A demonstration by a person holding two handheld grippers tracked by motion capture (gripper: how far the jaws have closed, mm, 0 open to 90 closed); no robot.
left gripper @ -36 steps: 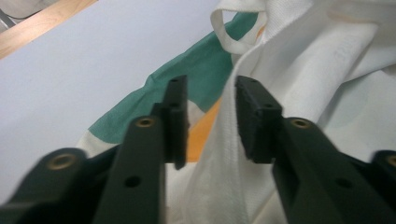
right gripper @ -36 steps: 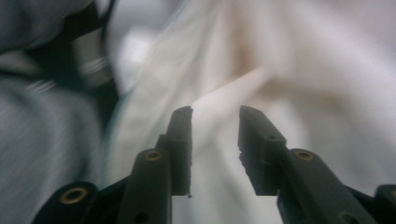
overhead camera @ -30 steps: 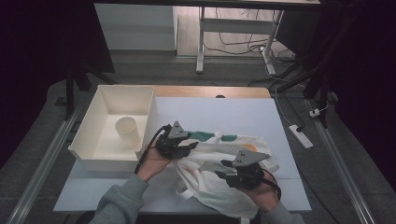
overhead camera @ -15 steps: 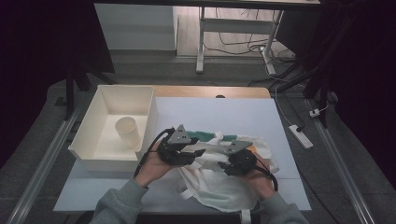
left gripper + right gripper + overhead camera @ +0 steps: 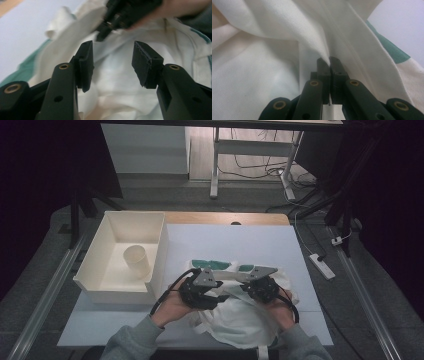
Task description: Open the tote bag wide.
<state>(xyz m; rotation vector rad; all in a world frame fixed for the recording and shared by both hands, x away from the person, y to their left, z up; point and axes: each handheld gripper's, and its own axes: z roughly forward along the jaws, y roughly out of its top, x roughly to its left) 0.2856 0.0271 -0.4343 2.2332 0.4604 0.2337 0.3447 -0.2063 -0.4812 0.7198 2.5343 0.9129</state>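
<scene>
A crumpled white cloth [image 5: 240, 320] with green trim [image 5: 210, 264] lies on the table's near half. Both hand-held grippers are over it, close together and facing each other. My left gripper [image 5: 219, 295] [image 5: 112, 50] is open, its pads apart just above the white cloth [image 5: 120, 82] with nothing pinched. My right gripper [image 5: 241, 289] [image 5: 329, 60] has just been closing and is shut on a raised fold of the cloth [image 5: 262, 75]. In the left gripper view, the right gripper [image 5: 125, 12] and its hand are seen just beyond the jaws.
A white open box [image 5: 160, 245] stands at the table's left with a pale cup [image 5: 137, 260] inside. The pale blue table cover [image 5: 240, 240] stretches behind the cloth. A power strip [image 5: 322, 265] lies on the floor to the right.
The right gripper moved left and away from the table's near edge, toward the left one, and closed on a fold of the cloth. The left gripper shifted right over the cloth.
</scene>
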